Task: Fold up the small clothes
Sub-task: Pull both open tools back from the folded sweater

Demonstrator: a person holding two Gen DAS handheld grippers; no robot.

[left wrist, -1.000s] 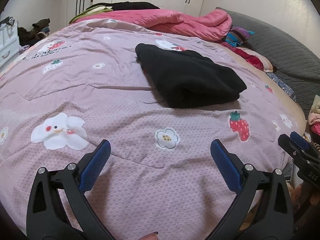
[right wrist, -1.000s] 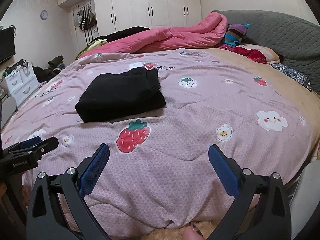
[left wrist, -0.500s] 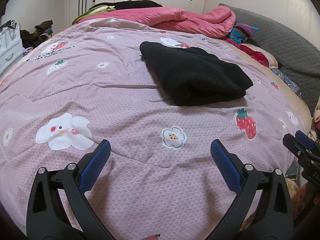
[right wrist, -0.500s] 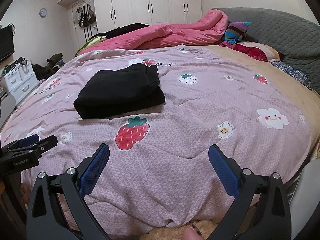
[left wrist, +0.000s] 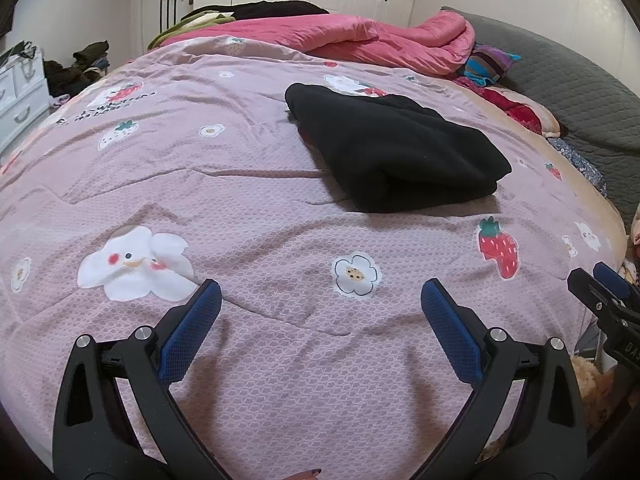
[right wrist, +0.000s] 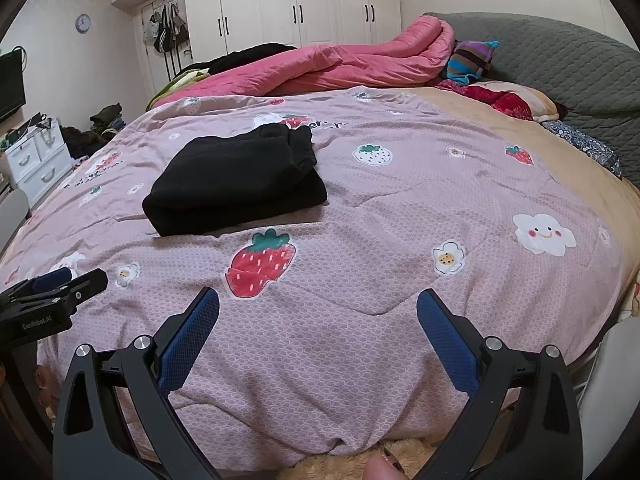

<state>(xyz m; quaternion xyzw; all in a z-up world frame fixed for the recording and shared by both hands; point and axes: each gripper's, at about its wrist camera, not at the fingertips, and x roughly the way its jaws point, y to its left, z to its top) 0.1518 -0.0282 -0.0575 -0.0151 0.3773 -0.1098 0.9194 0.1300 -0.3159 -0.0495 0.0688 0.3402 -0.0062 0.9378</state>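
Observation:
A black garment (left wrist: 394, 152) lies folded into a thick rectangle on the pink quilt (left wrist: 224, 200) of the bed; in the right wrist view the same garment (right wrist: 236, 184) sits left of centre. My left gripper (left wrist: 320, 292) hovers over the quilt's near edge, open and empty, well short of the garment. My right gripper (right wrist: 318, 300) is also open with nothing between its blue pads, above a strawberry print. Each gripper shows at the other view's edge: the right one (left wrist: 608, 292), the left one (right wrist: 52, 288).
A rumpled pink duvet (right wrist: 340, 66) and dark clothes are piled at the bed's far side. Striped and red pillows (right wrist: 476, 64) lie by the grey headboard (right wrist: 560, 64). White wardrobes (right wrist: 296, 4) line the back wall; a white drawer unit (right wrist: 38, 160) stands left.
Both grippers stayed open and drifted slightly, so the folded black garment sits a little differently in each view. The garment itself has not moved.

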